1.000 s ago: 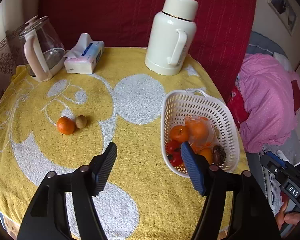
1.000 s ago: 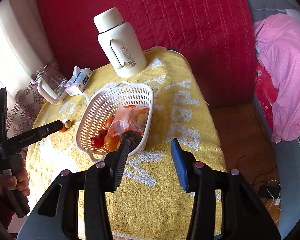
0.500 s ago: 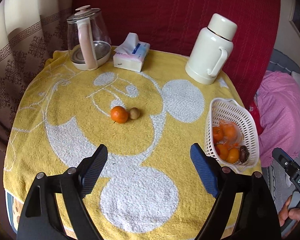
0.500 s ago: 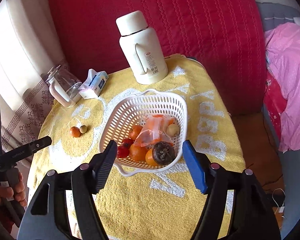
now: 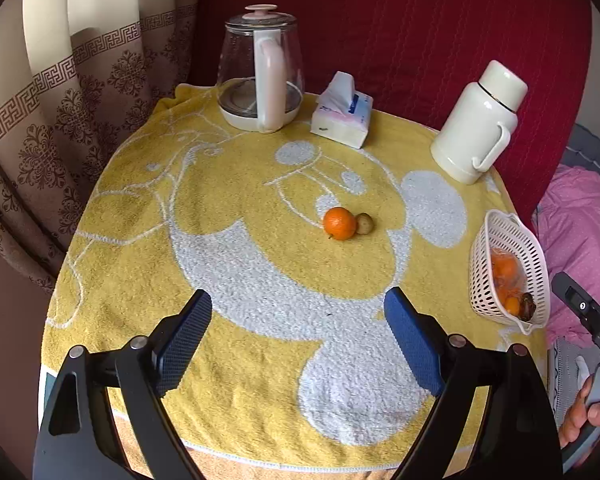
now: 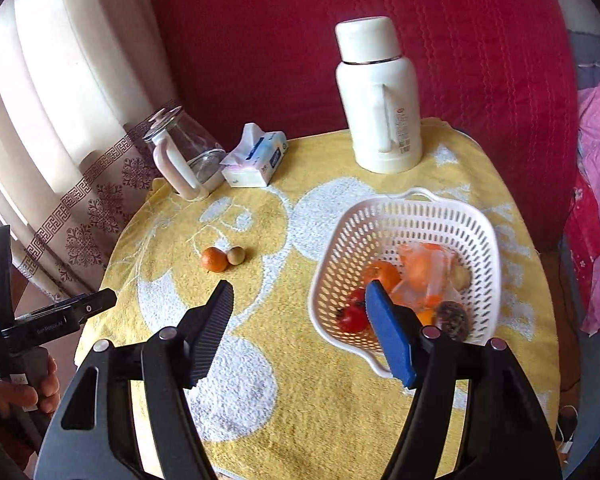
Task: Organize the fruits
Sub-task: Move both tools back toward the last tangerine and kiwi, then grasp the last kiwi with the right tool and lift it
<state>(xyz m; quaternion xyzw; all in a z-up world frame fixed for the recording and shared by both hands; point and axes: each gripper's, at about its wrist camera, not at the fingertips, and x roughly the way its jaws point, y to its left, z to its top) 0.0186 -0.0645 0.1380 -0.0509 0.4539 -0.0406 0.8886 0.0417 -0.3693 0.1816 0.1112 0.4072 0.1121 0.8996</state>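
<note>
A tangerine [image 5: 339, 223] and a small brown-green fruit [image 5: 364, 223] lie touching in the middle of the yellow towel; they also show in the right wrist view, the tangerine [image 6: 215, 259] and the small fruit [image 6: 235, 256]. A white slotted basket [image 6: 412, 216] at the right edge holds several oranges, red fruits, a plastic bag and a dark fruit; it shows in the left wrist view too [image 5: 500, 236]. My left gripper [image 5: 298, 330] is open and empty, above the towel's near part. My right gripper [image 6: 300, 322] is open and empty, just left of the basket.
A glass kettle with a pink handle [image 5: 260, 68], a tissue pack [image 5: 342, 116] and a white thermos [image 5: 478, 128] stand along the back. A red backrest rises behind, a patterned curtain [image 5: 60, 100] at left, pink bedding [image 5: 576, 220] at right.
Both grippers have swung left and back. The left view now centres on the tangerine with the basket at the right edge. The right view now takes in the two loose fruits.
</note>
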